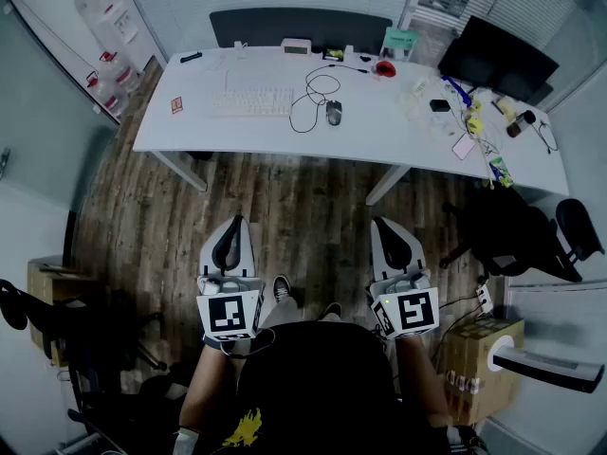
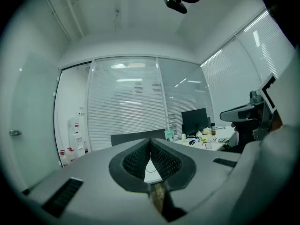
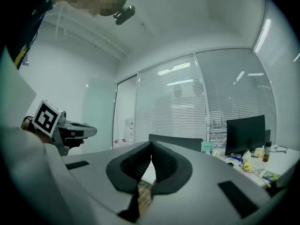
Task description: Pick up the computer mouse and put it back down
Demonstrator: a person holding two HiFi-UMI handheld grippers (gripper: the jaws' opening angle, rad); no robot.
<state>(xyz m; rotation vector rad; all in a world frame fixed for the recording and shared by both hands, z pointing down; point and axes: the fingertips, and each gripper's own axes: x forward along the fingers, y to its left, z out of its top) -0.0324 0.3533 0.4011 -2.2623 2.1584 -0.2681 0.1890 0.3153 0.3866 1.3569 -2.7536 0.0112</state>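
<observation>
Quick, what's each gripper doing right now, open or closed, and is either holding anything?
Left gripper: closed, holding nothing.
Right gripper: closed, holding nothing.

White keyboard (image 1: 251, 101), black monitor (image 1: 496, 57) on white desk (image 1: 190, 129)

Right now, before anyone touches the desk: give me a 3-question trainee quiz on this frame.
1. True or false: the left gripper is holding the mouse.
2. In the head view, where does the mouse lie on the desk? A) left of the keyboard B) right of the keyboard C) on top of the keyboard
3. Fill in: the right gripper has its fingers ___ (open/shut), with nothing between them.

Key: 1 false, the mouse lies on the desk, far from both grippers; 2 B; 3 shut.
</observation>
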